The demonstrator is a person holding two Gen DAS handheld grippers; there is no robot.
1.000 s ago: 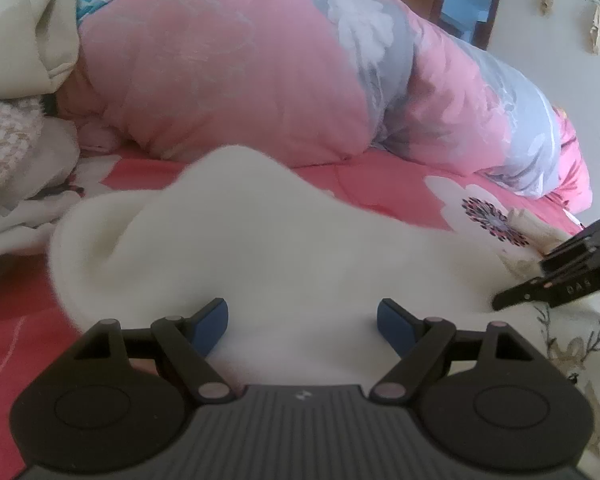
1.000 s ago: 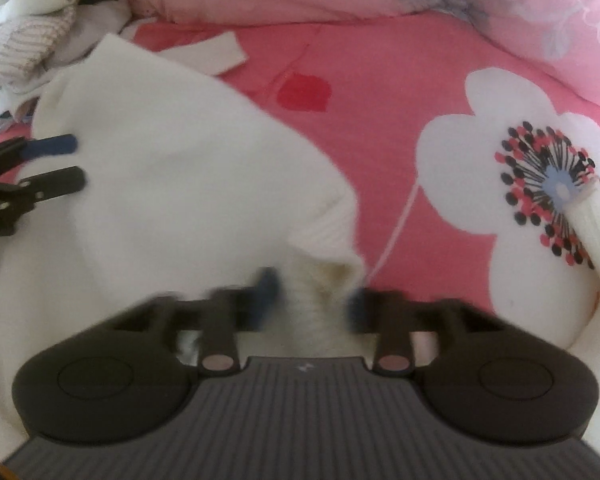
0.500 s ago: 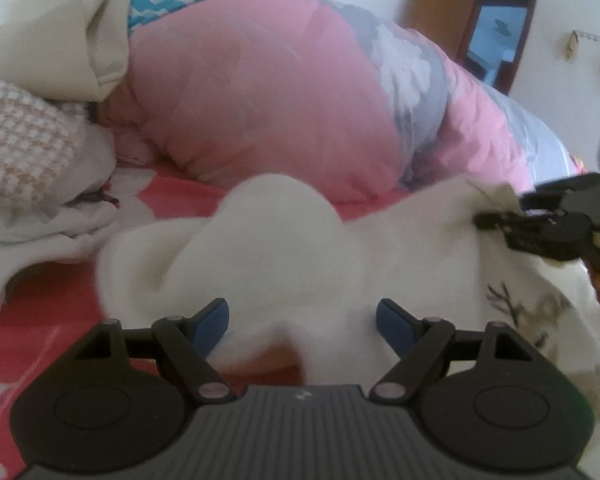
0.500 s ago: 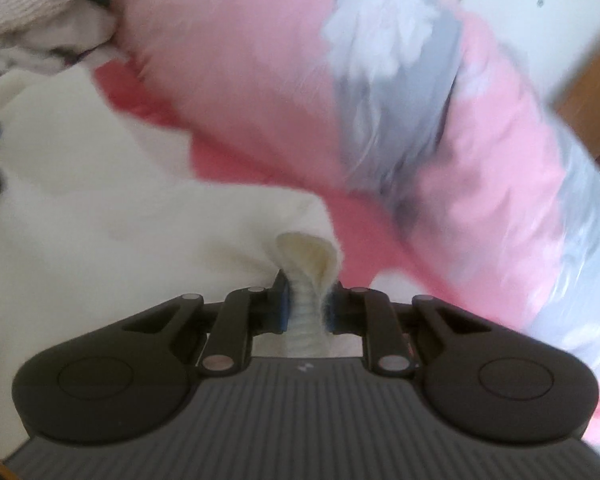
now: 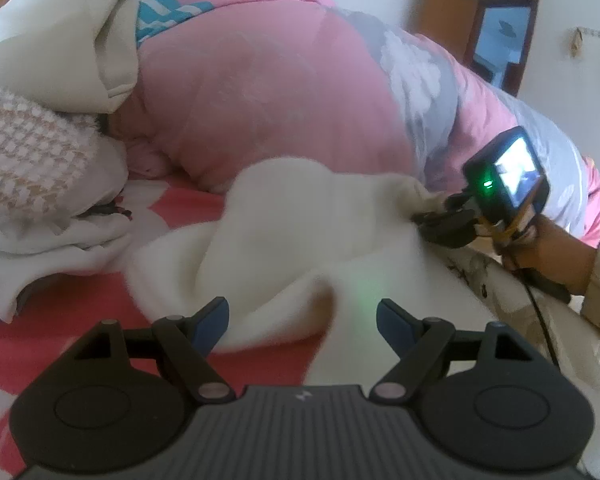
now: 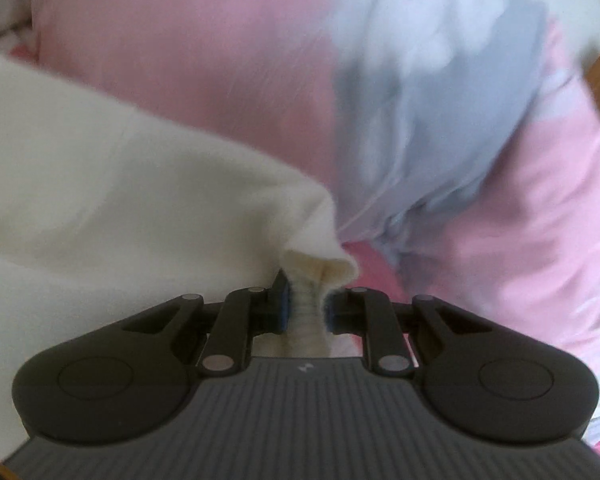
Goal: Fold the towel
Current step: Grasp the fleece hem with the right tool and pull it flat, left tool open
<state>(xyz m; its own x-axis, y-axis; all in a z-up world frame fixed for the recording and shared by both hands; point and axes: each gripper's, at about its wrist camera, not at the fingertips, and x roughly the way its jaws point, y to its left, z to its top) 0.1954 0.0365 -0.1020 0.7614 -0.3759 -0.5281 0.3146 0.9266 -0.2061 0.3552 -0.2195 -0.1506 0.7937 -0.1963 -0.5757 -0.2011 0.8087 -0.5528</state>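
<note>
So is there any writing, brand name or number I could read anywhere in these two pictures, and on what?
No readable words or numbers in either view.
Left gripper: a small pale logo mark on its ribbed body, a symbol, not letters.
Right gripper: the same small mark, no letters.
Small screen on the right gripper's camera: glowing, too blurred to read.
Towel: no label or text visible.

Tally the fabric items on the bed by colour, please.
White: 2, the towel and a rumpled sheet
Cream: 1, a cloth
Pink: 1, the quilt
Beige check: 1, a knit
Total: 5
</note>
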